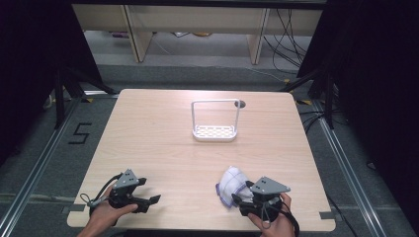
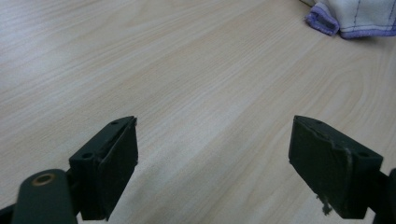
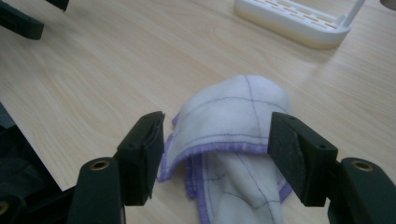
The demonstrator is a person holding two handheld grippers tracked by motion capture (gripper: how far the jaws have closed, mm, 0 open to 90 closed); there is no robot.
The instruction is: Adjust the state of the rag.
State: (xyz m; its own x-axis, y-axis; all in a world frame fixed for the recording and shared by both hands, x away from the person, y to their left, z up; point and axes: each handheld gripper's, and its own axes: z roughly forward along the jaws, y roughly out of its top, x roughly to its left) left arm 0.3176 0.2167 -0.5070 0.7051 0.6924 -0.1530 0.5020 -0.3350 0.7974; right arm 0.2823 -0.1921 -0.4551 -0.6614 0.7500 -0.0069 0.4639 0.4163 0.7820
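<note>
My right tool (image 3: pixel 217 158) straddles the bunched white cloth (image 3: pixel 233 126) at the table's (image 1: pixel 163 148) lower right in the high view, jaws parted, pads barely touching. My left tool (image 2: pixel 212 163) gapes empty.

In the left gripper view the white cloth (image 2: pixel 359 18) is cut off by the top and right edges, so just a purple-hemmed corner shows. In the right gripper view the white rack (image 3: pixel 299 21) runs off the top edge, and the cloth's near end drops below the bottom edge between the jaws. In the high view the right gripper (image 1: pixel 242 195) covers the cloth's near side.
</note>
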